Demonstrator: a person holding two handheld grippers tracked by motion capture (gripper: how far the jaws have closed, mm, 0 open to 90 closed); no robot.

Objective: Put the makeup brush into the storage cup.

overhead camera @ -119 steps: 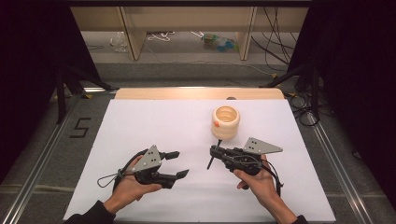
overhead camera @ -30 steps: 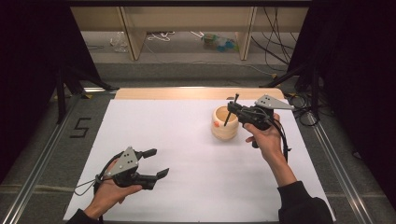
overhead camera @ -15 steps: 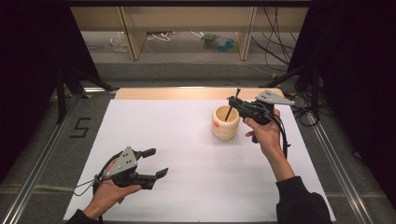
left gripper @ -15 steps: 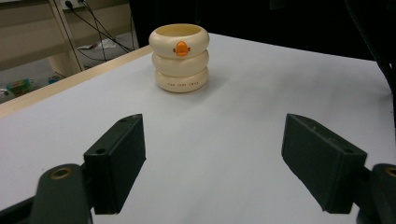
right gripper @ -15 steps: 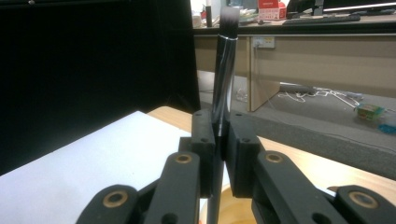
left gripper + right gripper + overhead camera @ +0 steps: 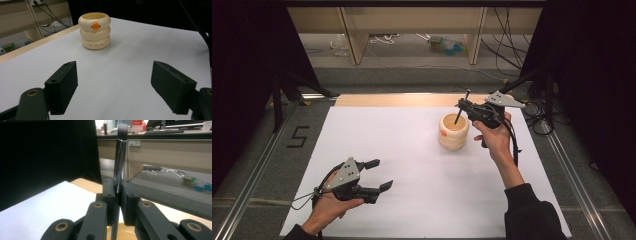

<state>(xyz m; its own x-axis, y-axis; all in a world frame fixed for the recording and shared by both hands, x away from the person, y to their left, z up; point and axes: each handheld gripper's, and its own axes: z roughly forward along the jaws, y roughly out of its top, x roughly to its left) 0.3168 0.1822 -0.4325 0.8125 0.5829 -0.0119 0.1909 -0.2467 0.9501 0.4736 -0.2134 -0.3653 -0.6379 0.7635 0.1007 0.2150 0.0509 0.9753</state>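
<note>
Since the first picture, the right gripper (image 6: 463,106) has carried the black brush (image 6: 120,157) from the table up over the cream cup (image 6: 453,131); its jaws pinch the brush, bristles up, handle tip dipping into the cup's mouth; letting go is left. Nothing else shows inside. Down near the front edge, the left gripper (image 6: 378,174) waits, jaws spread, holding nothing.
</note>
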